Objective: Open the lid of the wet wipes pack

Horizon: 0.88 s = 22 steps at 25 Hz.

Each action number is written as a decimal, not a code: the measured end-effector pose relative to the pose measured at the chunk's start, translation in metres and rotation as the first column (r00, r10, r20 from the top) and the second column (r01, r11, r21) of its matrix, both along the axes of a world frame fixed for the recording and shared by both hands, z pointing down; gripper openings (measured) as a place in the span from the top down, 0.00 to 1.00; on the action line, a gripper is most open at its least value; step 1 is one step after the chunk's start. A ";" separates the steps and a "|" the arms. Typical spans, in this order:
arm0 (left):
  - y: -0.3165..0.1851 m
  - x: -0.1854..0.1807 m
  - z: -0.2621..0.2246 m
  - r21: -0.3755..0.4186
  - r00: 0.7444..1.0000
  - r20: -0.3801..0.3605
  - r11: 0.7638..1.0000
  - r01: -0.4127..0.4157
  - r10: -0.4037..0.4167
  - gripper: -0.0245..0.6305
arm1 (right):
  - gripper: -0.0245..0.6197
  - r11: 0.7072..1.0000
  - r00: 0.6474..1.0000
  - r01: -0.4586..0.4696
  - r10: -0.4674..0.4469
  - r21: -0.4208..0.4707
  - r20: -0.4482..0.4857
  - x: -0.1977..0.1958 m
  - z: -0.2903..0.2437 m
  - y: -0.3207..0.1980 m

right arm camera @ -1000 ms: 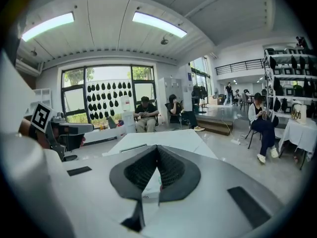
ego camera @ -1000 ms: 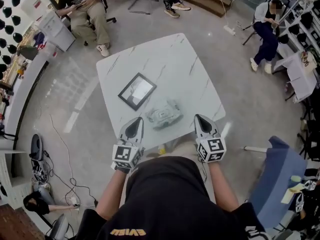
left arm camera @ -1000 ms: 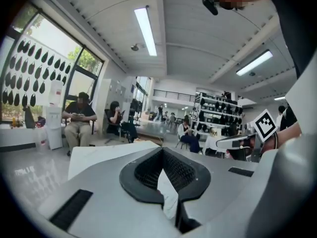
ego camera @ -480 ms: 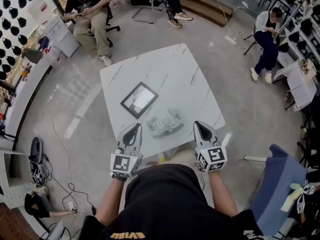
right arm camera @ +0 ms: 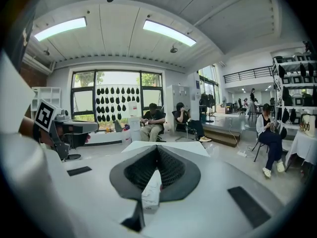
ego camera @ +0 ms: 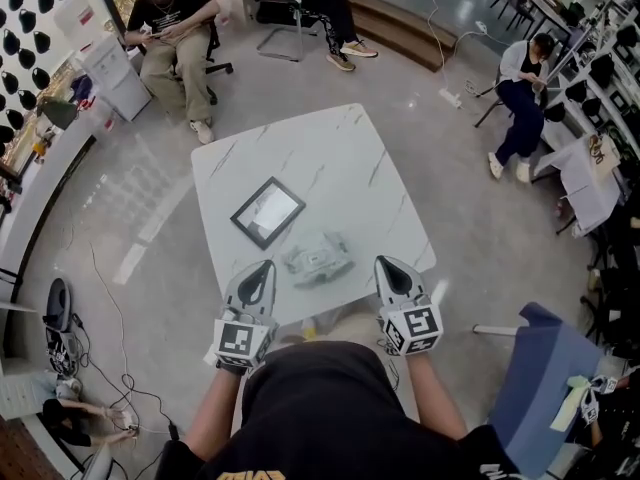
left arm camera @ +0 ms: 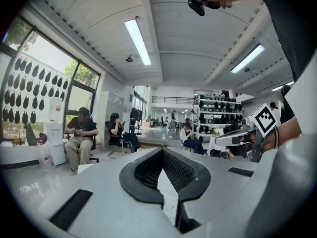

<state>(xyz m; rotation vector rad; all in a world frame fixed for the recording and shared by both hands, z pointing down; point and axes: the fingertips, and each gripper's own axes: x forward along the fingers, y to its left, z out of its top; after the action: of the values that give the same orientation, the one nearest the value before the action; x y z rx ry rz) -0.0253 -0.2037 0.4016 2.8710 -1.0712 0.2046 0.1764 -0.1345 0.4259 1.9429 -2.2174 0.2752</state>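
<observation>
The wet wipes pack [ego camera: 318, 258], pale green and white and crumpled, lies on the white marble table [ego camera: 330, 158] near its front edge, lid down as far as I can tell. My left gripper [ego camera: 262, 266] hovers just left of the pack, shut and empty. To the pack's right my right gripper [ego camera: 385, 263] is likewise shut with nothing held. Neither touches the pack. In the left gripper view the left gripper [left arm camera: 162, 150] points out over the table top. The right gripper [right arm camera: 157, 148] in its own view also looks across the table [right arm camera: 168, 145]; the pack is hidden there.
A black-framed flat panel [ego camera: 268, 211] lies on the table behind and left of the pack. People sit on chairs [ego camera: 175, 28] beyond the table and at the right [ego camera: 515, 88]. A blue chair [ego camera: 535, 388] stands at my right. Cables [ego camera: 110, 368] trail over the floor at left.
Both grippers have risen a little above the table's front edge, staying shut. The pack and the framed panel have not moved on the table.
</observation>
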 end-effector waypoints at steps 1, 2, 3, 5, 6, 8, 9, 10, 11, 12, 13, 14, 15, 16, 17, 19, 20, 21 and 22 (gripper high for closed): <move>0.001 0.002 0.000 0.010 1.000 -0.009 1.000 -0.009 0.009 0.93 | 0.96 1.000 1.000 0.003 -0.003 0.001 -0.002 -0.001 -0.001 0.000; 0.003 0.003 0.000 0.018 1.000 -0.014 1.000 -0.015 0.015 0.93 | 0.96 1.000 1.000 0.005 -0.005 0.001 -0.003 -0.001 -0.001 0.000; 0.004 0.002 0.001 0.019 1.000 -0.007 1.000 -0.018 0.018 0.93 | 0.96 1.000 1.000 0.008 -0.008 0.000 -0.002 -0.003 -0.002 0.000; 0.005 0.000 0.006 0.011 1.000 0.017 1.000 -0.024 0.024 0.93 | 0.96 1.000 1.000 0.013 -0.013 -0.003 -0.001 -0.006 -0.002 -0.001; 0.005 -0.002 0.009 0.009 0.999 0.024 1.000 -0.026 0.026 0.93 | 0.96 1.000 1.000 0.016 -0.016 -0.002 -0.002 -0.006 -0.003 -0.002; 0.004 -0.002 0.011 0.011 0.999 0.029 1.000 -0.022 0.022 0.93 | 0.96 1.000 1.000 0.019 -0.019 0.001 -0.007 -0.006 -0.005 -0.004; 0.003 -0.003 0.010 0.014 0.999 0.029 1.000 -0.018 0.017 0.93 | 0.96 1.000 1.000 0.021 -0.021 0.001 -0.009 -0.005 -0.005 -0.005; 0.003 -0.004 0.008 0.019 1.000 0.029 1.000 -0.012 0.011 0.93 | 0.96 1.000 1.000 0.023 -0.023 0.001 -0.011 -0.005 -0.006 -0.005; 0.002 -0.005 0.005 0.024 1.000 0.025 1.000 -0.005 0.005 0.93 | 0.96 1.000 1.000 0.025 -0.025 0.001 -0.012 -0.005 -0.007 -0.005; 0.002 -0.006 0.000 0.029 1.000 0.015 1.000 0.002 -0.002 0.93 | 0.96 1.000 1.000 0.026 -0.026 0.002 -0.013 -0.005 -0.008 -0.006; 0.001 -0.006 -0.005 0.034 1.000 0.001 0.999 0.009 -0.009 0.93 | 0.96 1.000 1.000 0.028 -0.027 0.004 -0.014 -0.005 -0.008 -0.007; 0.000 -0.007 -0.009 0.041 1.000 -0.008 0.999 0.015 -0.014 0.93 | 0.96 1.000 0.999 0.029 -0.029 0.005 -0.015 -0.006 -0.009 -0.009; -0.001 -0.007 -0.011 0.048 1.000 -0.012 0.999 0.018 -0.017 0.93 | 0.96 0.999 0.999 0.032 -0.031 0.005 -0.018 -0.006 -0.009 -0.010; -0.001 -0.009 -0.012 0.052 1.000 -0.015 0.998 0.021 -0.021 0.93 | 0.96 0.999 0.999 0.035 -0.035 0.004 -0.020 -0.008 -0.008 -0.011; -0.001 -0.011 -0.011 0.054 1.000 -0.011 0.998 0.023 -0.022 0.93 | 0.96 0.999 0.999 0.040 -0.040 0.003 -0.021 -0.010 -0.008 -0.012; -0.001 -0.016 -0.009 0.056 1.000 0.008 0.998 0.018 -0.019 0.93 | 0.96 0.999 0.999 0.048 -0.048 0.006 -0.020 -0.016 -0.009 -0.014; 0.000 -0.019 -0.008 0.050 1.000 0.009 0.999 0.020 -0.020 0.93 | 0.96 0.999 0.998 0.051 -0.051 0.008 -0.019 -0.019 -0.010 -0.015; -0.001 -0.021 -0.008 0.035 1.000 0.001 0.999 0.028 -0.028 0.93 | 0.96 0.999 0.998 0.054 -0.054 0.009 -0.019 -0.021 -0.011 -0.015; -0.001 -0.024 -0.008 0.010 0.999 -0.011 0.999 0.042 -0.042 0.93 | 0.96 0.998 0.998 0.056 -0.056 0.009 -0.018 -0.023 -0.012 -0.015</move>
<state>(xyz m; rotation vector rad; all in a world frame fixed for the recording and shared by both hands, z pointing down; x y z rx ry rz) -0.0491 -0.2051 0.3935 2.8525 -1.1329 0.1809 0.1534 -0.1491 0.4144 1.8765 -2.2620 0.2383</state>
